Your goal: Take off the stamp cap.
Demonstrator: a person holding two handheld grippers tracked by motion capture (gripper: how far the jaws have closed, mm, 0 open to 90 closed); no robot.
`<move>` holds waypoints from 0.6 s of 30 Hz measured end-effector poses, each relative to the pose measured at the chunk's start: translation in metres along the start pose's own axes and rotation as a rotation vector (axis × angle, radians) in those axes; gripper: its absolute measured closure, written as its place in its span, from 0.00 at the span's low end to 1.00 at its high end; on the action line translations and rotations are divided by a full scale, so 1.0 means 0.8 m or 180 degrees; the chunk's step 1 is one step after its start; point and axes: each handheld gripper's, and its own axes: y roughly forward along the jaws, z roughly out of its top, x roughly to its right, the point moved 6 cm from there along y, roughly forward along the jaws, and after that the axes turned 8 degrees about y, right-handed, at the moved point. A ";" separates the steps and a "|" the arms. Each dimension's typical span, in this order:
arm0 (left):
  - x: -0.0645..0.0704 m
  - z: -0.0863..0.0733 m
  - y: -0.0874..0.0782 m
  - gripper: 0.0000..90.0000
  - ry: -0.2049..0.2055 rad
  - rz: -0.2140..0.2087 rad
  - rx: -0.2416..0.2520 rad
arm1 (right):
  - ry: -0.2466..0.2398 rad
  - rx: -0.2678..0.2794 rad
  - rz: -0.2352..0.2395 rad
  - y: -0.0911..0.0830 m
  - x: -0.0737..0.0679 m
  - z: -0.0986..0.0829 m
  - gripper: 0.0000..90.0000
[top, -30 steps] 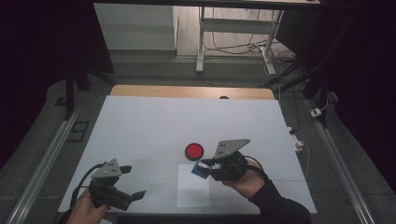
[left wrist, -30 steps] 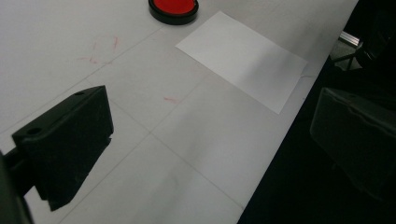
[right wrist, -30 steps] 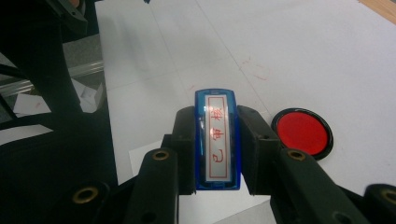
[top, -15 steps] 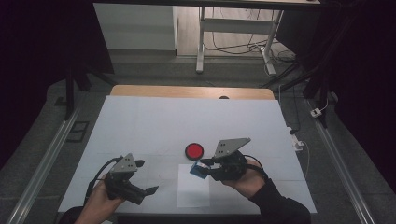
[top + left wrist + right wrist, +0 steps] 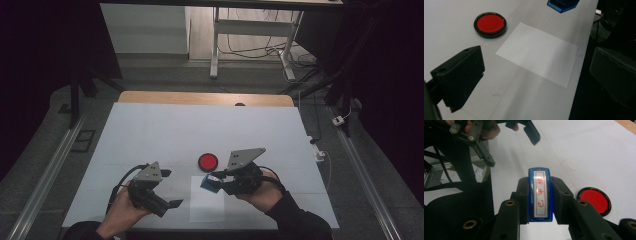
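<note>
A blue stamp (image 5: 209, 183) with a red-lettered white label (image 5: 540, 185) is clamped between the jaws of my right gripper (image 5: 216, 181), which is shut on it just above the top edge of a white paper sheet (image 5: 207, 204). A round red ink pad (image 5: 208, 161) in a black rim lies just beyond the stamp. My left gripper (image 5: 171, 189) hovers at the paper's left edge, open wide with nothing between its jaws. In the left gripper view the paper (image 5: 537, 53) lies ahead, with the ink pad (image 5: 490, 23) at the upper left and the stamp (image 5: 562, 4) at the top.
The white table top (image 5: 200, 130) stretches away beyond the ink pad, with a wooden strip (image 5: 205, 98) along its far edge. Metal rails (image 5: 45, 175) run along both sides. The near table edge lies just below the paper.
My left gripper has moved right and a little forward, from the table's near left corner up to the paper's left edge. The right gripper and stamp have stayed in place.
</note>
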 end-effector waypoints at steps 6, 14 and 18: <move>-0.001 0.010 0.015 0.00 0.0081 -0.0120 0.0033 | -0.0039 0.0011 0.0049 0.002 -0.005 0.003 0.78; 0.003 0.022 0.035 0.00 0.0260 -0.0264 0.0028 | -0.0083 0.0014 0.0097 0.003 -0.010 0.006 0.78; 0.005 0.029 0.044 0.01 0.0297 -0.0346 0.0062 | -0.0104 0.0018 0.0123 0.003 -0.013 0.007 0.78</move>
